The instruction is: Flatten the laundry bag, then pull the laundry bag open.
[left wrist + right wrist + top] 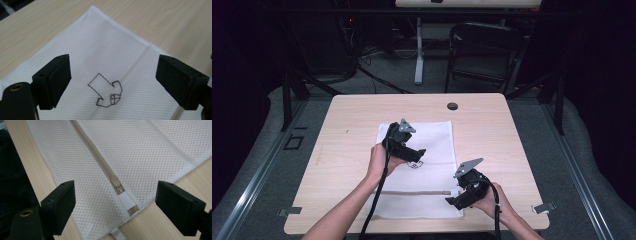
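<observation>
A white mesh bag [432, 140] lies flat on the wooden table [352, 115]. A beige zipper [412, 192] runs across its near end. In the right gripper view its pull [117, 185] sits close to the bag's edge, by a white tab. A small dark line drawing [106, 91] marks the bag's middle. My left gripper [418, 156] hovers just over that drawing, jaws open and nothing between them [113, 66]. My right gripper [453, 200] is at the bag's near right corner, open [116, 192], with the zipper end below the gap and untouched.
A round dark cable hole [452, 106] sits near the table's far edge. Metal clips [543, 207] mark the near corners. A folding chair [482, 50] and a desk leg stand on the floor beyond the table. Bare wood flanks the bag on both sides.
</observation>
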`<state>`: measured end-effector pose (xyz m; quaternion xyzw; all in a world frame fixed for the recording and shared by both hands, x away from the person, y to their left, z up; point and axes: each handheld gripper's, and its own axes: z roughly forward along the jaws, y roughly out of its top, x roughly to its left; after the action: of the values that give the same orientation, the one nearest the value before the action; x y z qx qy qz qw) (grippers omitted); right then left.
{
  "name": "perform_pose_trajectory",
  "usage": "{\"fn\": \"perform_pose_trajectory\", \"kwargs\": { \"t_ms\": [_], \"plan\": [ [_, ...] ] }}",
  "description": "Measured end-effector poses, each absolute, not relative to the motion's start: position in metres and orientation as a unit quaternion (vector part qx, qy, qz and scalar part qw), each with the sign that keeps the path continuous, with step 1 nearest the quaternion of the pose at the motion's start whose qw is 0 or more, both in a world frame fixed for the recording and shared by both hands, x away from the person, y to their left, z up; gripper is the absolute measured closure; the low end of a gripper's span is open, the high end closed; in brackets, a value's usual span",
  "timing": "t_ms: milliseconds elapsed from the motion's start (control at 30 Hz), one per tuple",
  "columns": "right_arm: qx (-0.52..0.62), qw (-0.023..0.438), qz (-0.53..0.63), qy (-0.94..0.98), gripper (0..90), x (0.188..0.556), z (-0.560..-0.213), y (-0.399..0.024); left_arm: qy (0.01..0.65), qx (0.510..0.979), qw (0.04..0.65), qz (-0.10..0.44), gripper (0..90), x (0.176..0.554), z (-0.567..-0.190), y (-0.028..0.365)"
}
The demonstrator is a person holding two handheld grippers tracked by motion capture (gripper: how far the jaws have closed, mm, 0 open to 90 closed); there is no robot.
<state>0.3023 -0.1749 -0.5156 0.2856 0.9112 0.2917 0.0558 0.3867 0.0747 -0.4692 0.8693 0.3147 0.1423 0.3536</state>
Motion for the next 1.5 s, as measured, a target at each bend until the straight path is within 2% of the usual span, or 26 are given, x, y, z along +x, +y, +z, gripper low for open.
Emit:
{"fn": "perform_pose_trajectory", "kwargs": {
  "t_ms": [467, 1033, 1233, 1367, 1500],
  "plan": [
    [0.301, 0.062, 0.287, 0.907, 21.9, 0.309, -0.514, -0.187, 0.282, 0.885, 0.355, 0.104, 13.5, 0.361, -0.492, 0.069],
    [0.318, 0.058, 0.281, 0.904, 27.9, 0.317, -0.518, -0.194, 0.234, 0.906, 0.345, 0.074, 13.7, 0.345, -0.511, 0.039],
    [0.325, 0.053, 0.28, 0.902, 37.1, 0.316, -0.521, -0.193, 0.223, 0.911, 0.34, 0.068, 14.5, 0.342, -0.515, 0.035],
    [0.326, 0.049, 0.28, 0.902, 50.9, 0.319, -0.525, -0.193, 0.213, 0.916, 0.335, 0.065, 15.3, 0.339, -0.522, 0.032],
    [0.316, 0.042, 0.266, 0.91, 58.5, 0.32, -0.529, -0.192, 0.206, 0.92, 0.328, 0.051, 16.3, 0.338, -0.531, 0.026]
  ]
}}
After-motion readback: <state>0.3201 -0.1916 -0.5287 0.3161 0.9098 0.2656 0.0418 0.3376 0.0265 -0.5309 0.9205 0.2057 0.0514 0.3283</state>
